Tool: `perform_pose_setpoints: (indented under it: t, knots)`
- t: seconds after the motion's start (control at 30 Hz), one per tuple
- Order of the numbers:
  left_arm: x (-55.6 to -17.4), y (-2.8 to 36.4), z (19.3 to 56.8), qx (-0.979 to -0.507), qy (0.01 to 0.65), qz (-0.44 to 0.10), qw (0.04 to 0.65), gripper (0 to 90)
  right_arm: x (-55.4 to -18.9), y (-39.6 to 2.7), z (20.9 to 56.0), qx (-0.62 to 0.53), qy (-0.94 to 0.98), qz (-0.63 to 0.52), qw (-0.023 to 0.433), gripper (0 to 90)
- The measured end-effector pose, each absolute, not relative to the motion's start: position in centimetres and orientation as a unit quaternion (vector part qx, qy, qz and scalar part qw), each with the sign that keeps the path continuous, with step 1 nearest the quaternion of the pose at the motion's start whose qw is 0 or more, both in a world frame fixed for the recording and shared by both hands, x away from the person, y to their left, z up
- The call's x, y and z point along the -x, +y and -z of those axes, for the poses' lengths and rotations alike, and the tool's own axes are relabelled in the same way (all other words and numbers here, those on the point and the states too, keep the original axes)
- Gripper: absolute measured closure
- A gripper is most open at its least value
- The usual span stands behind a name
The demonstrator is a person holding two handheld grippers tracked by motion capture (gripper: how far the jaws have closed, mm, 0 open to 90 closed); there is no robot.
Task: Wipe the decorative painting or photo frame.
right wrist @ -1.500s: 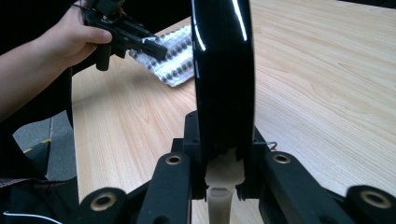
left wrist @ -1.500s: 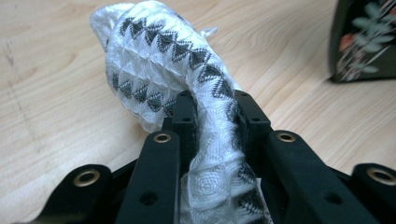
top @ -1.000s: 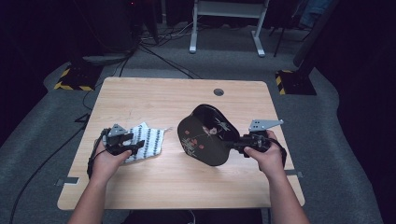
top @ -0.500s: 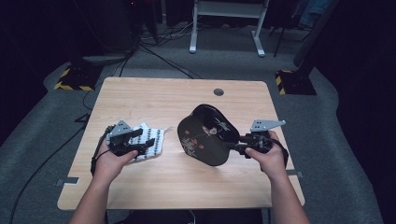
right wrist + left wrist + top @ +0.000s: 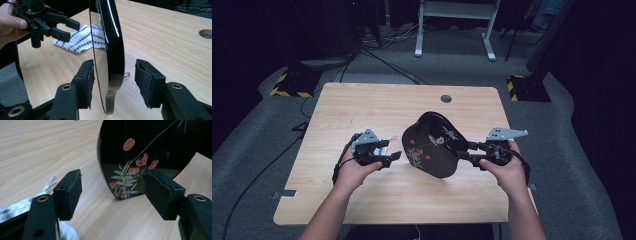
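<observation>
Dark floor and cables ring our wooden table [image 5: 362,107], whose far half lies bare. At its middle a black lacquered tray [image 5: 432,145] with red flowers stands on edge between the right gripper [image 5: 464,150]'s parted jaws; we cannot tell whether they pinch it. Our left gripper [image 5: 393,157], jaws apart and holding nothing, hovers near the tray's face and hides most of a dotted white cloth [image 5: 82,38].

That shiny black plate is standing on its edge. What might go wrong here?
The black plate stands on edge between the right gripper's open jaws, one pad touching at most, so it may tip or slide and hit the table. The left gripper, open beside its painted face, might knock it over. The patterned cloth lies beyond it.
</observation>
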State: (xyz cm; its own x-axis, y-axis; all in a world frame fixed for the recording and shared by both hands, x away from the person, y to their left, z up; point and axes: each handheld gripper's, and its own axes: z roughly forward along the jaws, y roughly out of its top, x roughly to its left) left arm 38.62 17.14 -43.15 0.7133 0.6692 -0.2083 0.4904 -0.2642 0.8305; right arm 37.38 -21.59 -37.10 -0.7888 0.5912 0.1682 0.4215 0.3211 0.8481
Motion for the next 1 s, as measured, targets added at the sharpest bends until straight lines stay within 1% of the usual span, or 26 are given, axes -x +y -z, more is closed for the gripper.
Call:
perform_pose_setpoints:
  t: [0.17, 0.37, 0.5, 0.7, 0.83, 0.93, 1.0]
  knots:
    - [-39.8, 16.1, 44.0, -0.790, 0.368, -0.083, 0.483, 28.2, -36.7, -21.8, 36.4, -0.321, 0.811, -0.480, 0.091, 58.1]
    - [-40.8, 15.2, 44.6, -0.784, 0.371, -0.073, 0.492, 27.9, -36.5, -21.5, 36.4, -0.322, 0.820, -0.465, 0.092, 66.6]
    - [-41.3, 14.6, 45.0, -0.787, 0.365, -0.071, 0.493, 27.8, -36.5, -21.2, 36.5, -0.320, 0.825, -0.457, 0.093, 69.1]
    - [-41.7, 13.8, 45.0, -0.792, 0.347, -0.073, 0.497, 27.6, -36.6, -21.1, 36.6, -0.324, 0.826, -0.449, 0.100, 75.3]
    - [-41.8, 13.3, 45.0, -0.797, 0.338, -0.070, 0.496, 27.6, -36.6, -21.0, 36.7, -0.325, 0.826, -0.448, 0.102, 75.6]
    - [-41.7, 12.9, 45.0, -0.808, 0.330, -0.087, 0.481, 28.8, -36.6, -20.9, 36.6, -0.326, 0.826, -0.449, 0.103, 75.8]
    - [-41.7, 12.9, 45.0, -0.811, 0.327, -0.095, 0.476, 31.9, -36.6, -20.8, 36.6, -0.327, 0.826, -0.447, 0.104, 75.6]
